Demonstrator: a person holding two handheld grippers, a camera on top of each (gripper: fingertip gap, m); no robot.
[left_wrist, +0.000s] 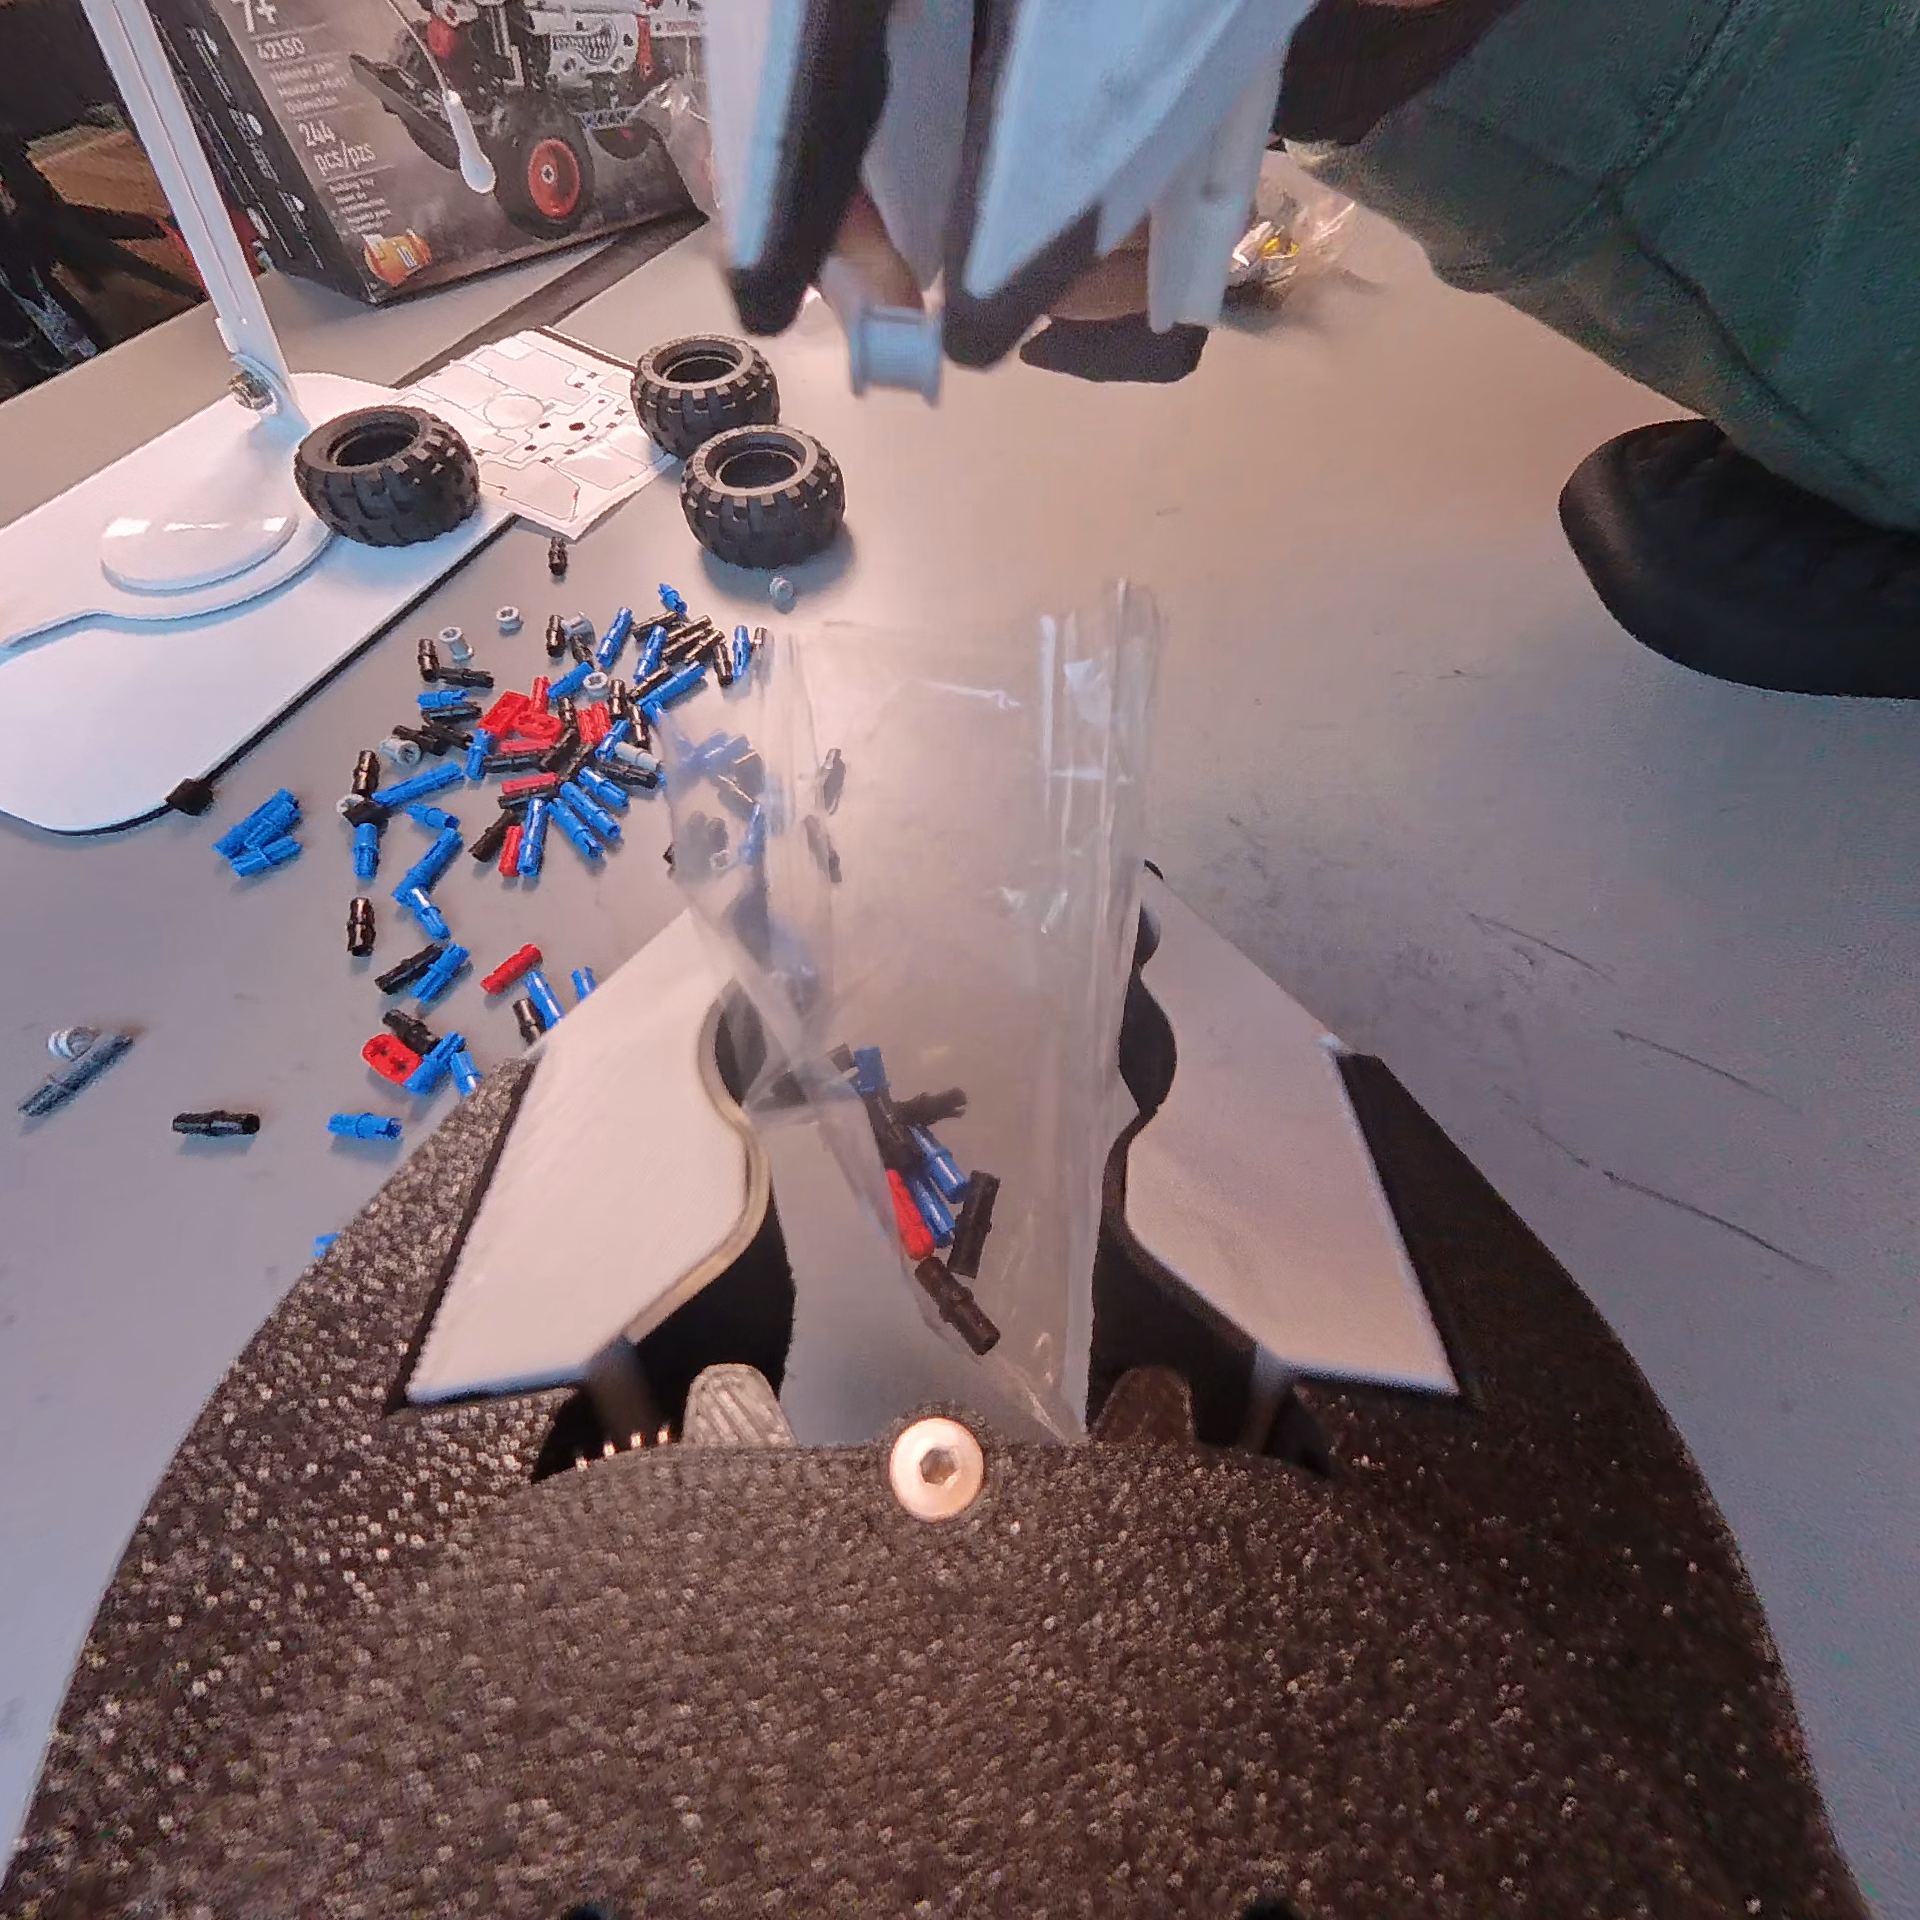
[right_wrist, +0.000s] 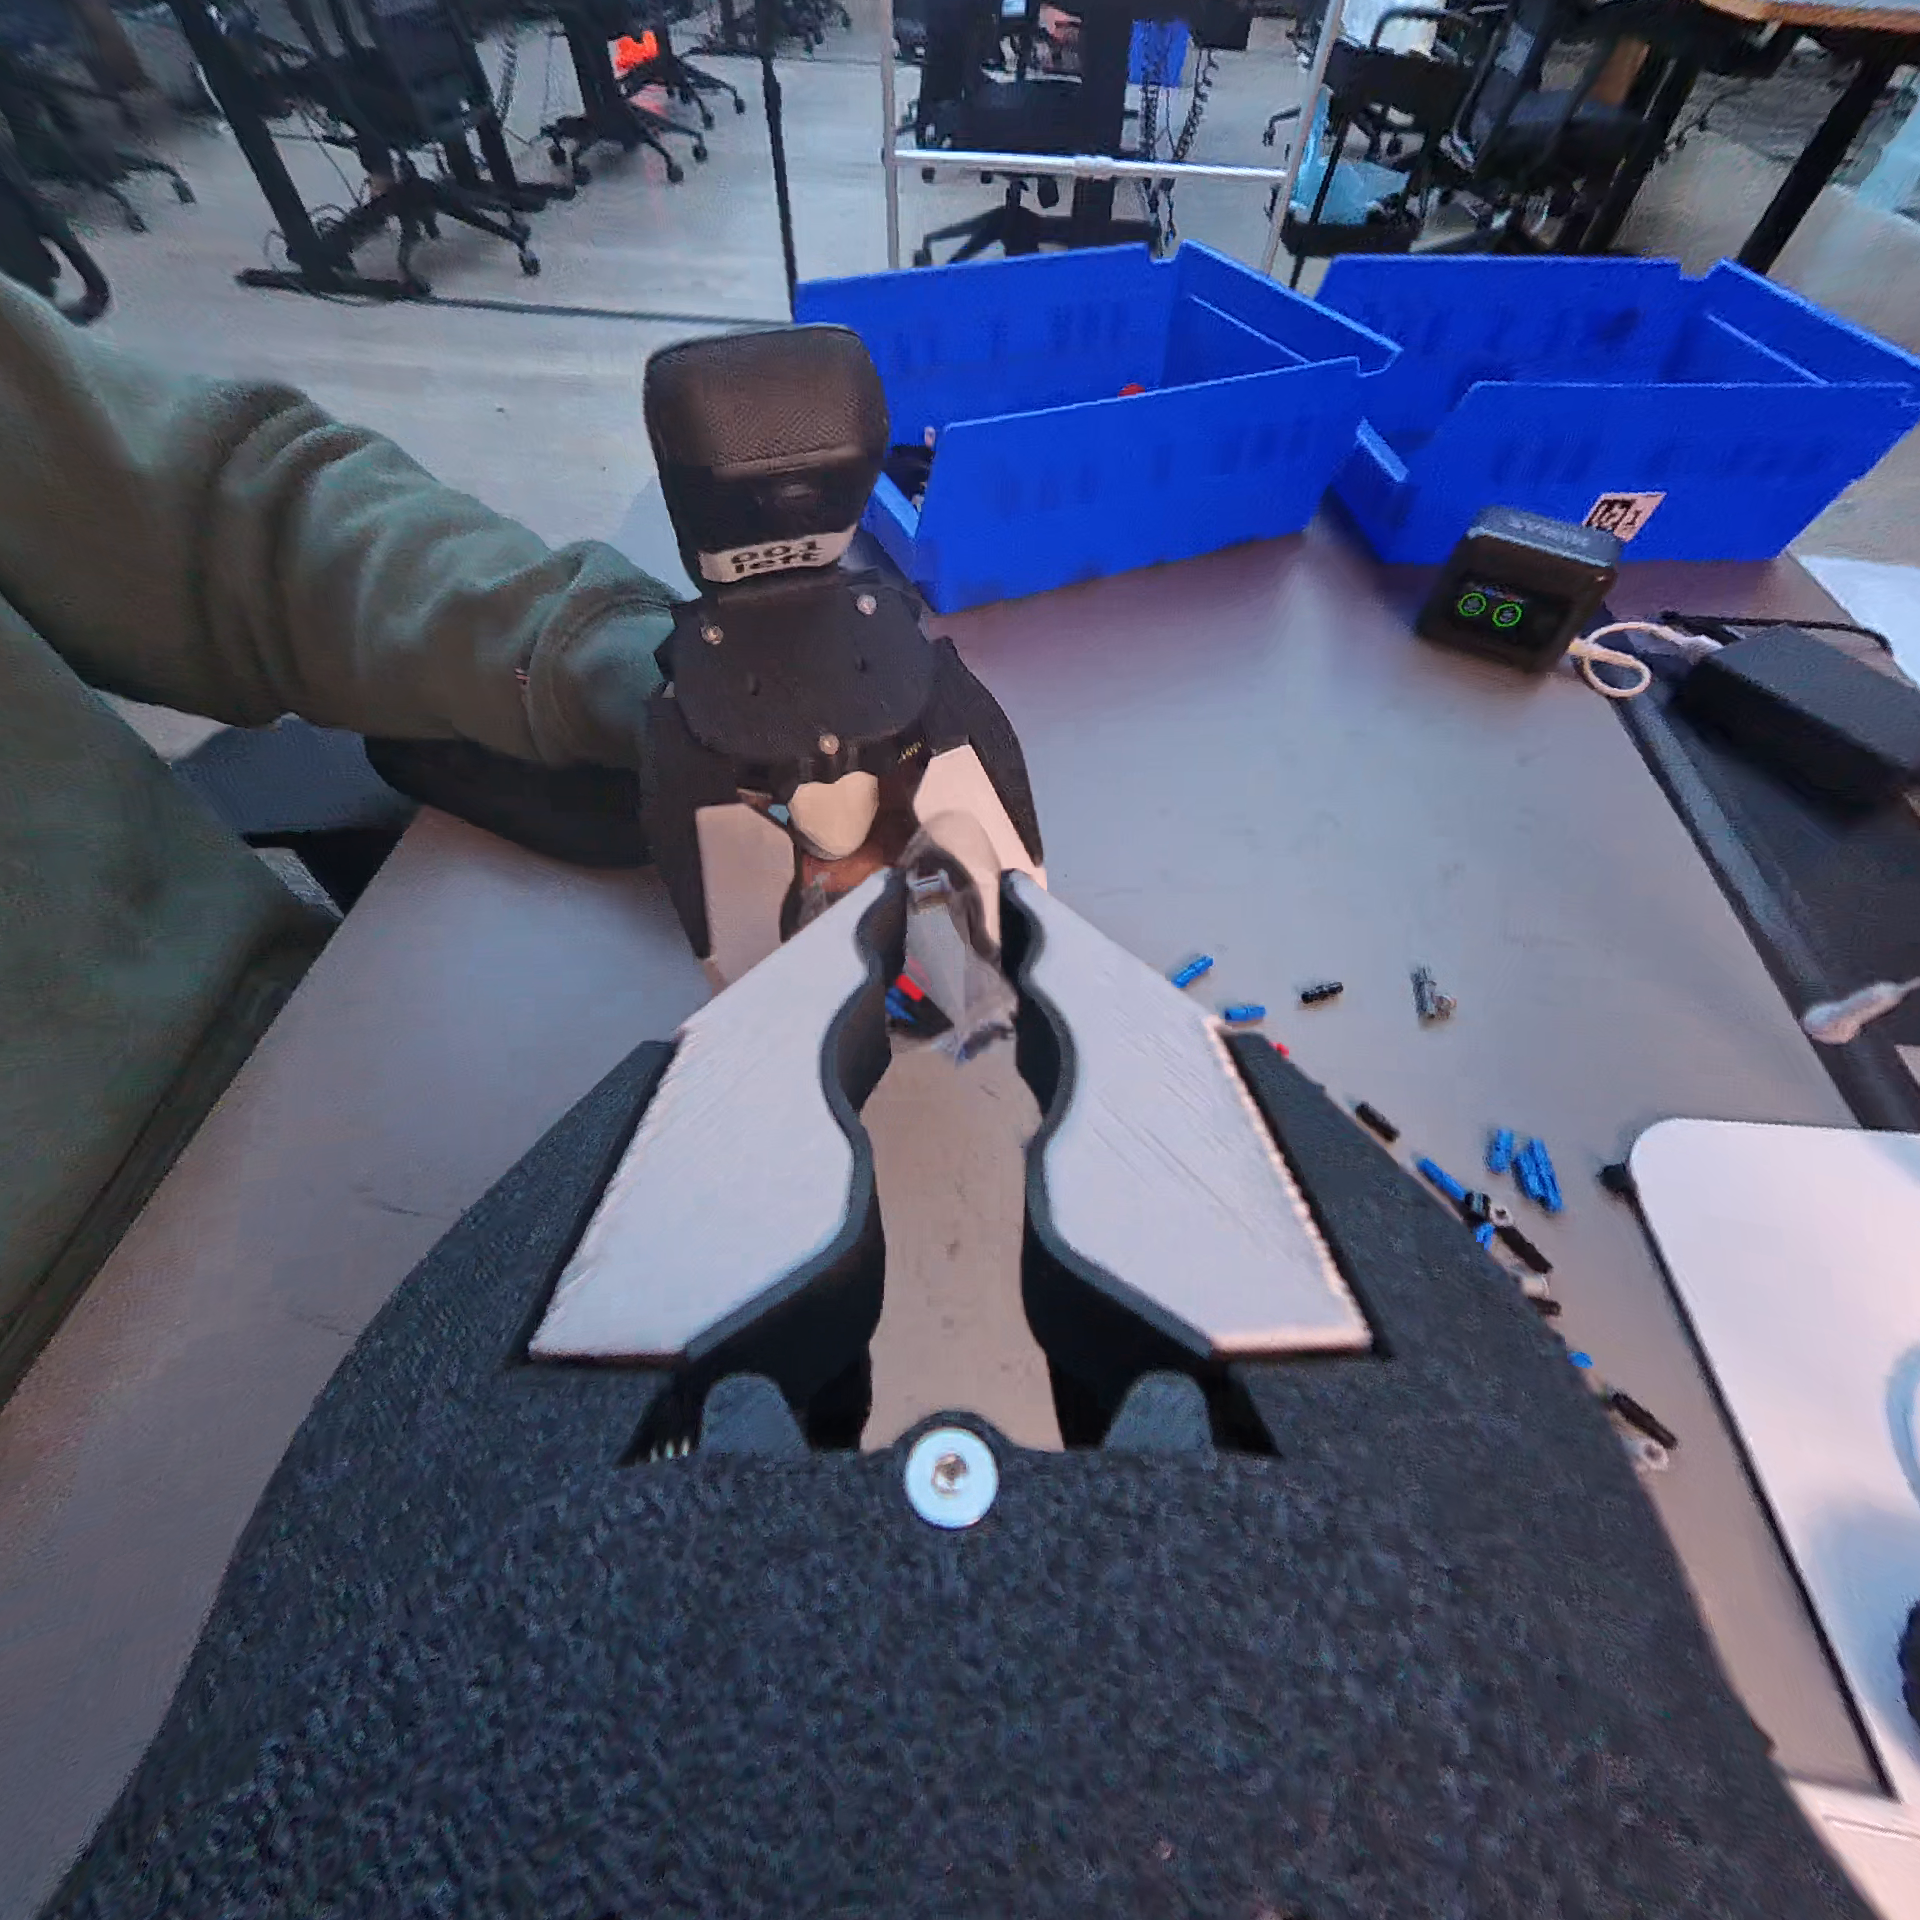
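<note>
My left gripper (left_wrist: 925, 925) holds a clear plastic bag (left_wrist: 997, 810) upright between its fingers. The jaws stand fairly wide, with the bag pressed between them. A few blue, black and red pins (left_wrist: 935, 1205) lie in the bag's low end near the gripper's base. My right gripper (right_wrist: 948, 894) is shut on a small light grey spool-shaped piece (right_wrist: 928, 888), just above the bag (right_wrist: 961, 987). In the left wrist view the right gripper (left_wrist: 878, 312) hangs at the top with the grey piece (left_wrist: 894, 348). Many loose pins (left_wrist: 540, 748) lie scattered on the grey table (left_wrist: 1403, 831).
Three black tyres (left_wrist: 384, 473) (left_wrist: 707, 390) (left_wrist: 764, 494) lie by a sticker sheet (left_wrist: 540, 416), a white lamp base (left_wrist: 156, 644) and a toy box (left_wrist: 447, 135). Two blue bins (right_wrist: 1122, 416) (right_wrist: 1621, 416), a black device (right_wrist: 1512, 587) and a black adapter (right_wrist: 1808, 707) stand farther off. A green sleeve (right_wrist: 260, 561) holds the left gripper (right_wrist: 821, 727). Tip to tip, the grippers are about 9 cm apart.
</note>
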